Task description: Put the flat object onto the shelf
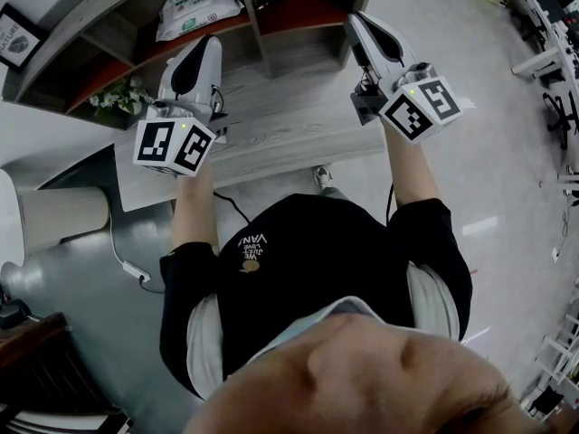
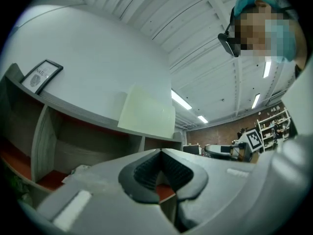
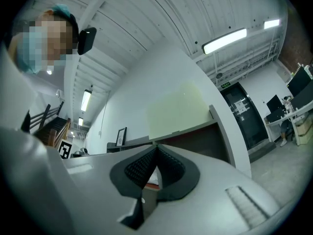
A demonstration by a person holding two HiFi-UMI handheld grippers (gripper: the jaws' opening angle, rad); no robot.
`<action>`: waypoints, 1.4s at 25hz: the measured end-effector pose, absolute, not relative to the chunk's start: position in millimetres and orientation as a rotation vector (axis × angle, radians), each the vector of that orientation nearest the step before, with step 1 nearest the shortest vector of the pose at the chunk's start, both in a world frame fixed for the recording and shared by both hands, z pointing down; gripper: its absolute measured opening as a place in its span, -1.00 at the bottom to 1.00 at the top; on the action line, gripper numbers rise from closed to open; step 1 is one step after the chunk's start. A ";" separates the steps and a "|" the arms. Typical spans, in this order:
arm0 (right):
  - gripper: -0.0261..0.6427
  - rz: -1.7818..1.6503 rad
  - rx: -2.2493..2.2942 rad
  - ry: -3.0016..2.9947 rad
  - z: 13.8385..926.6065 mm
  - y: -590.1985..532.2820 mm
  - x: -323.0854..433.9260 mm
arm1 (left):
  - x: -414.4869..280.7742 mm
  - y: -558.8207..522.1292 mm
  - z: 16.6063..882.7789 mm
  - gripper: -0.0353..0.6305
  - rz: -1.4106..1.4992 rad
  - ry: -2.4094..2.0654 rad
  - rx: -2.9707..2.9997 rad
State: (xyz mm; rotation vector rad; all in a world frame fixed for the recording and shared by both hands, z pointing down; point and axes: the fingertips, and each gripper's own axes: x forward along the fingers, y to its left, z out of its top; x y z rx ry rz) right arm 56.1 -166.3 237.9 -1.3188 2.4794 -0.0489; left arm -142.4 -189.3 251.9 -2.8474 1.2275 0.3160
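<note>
**A:** Big shelf [image 1: 308,12] dead ahead, both tools short of it. Left gripper [image 2: 160,153] and right gripper [image 3: 155,151] were pinched closed, nothing between the pads.

**B:** So placing looked finished; I'd say only backing clear remained.

**A:** Right, the flat pack [image 1: 199,9] lay on the red board, left compartment, label up, long axis running along the shelf.

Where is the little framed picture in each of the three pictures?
Head view: framed picture at the far top left, on top of the shelf.
Left gripper view: upper left, on the shelf top.
Right gripper view: small, left of centre.
Shared landmark: the shelf under it.
</note>
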 end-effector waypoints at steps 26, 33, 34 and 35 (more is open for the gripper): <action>-0.93 -0.316 -1.416 2.502 331.7 -155.1 47.0 | -139.4 -178.5 335.7 -0.89 0.208 1.318 -3.010; -0.93 -0.335 -1.459 2.541 351.8 -156.8 41.9 | -143.3 -177.0 356.3 -0.89 0.168 1.372 -3.016; -0.93 -0.339 -1.465 2.541 353.5 -156.7 42.0 | -143.6 -176.8 358.9 -0.89 0.167 1.377 -3.020; -0.93 -0.345 -1.469 2.538 355.1 -156.4 42.2 | -143.5 -176.5 361.2 -0.89 0.167 1.379 -3.024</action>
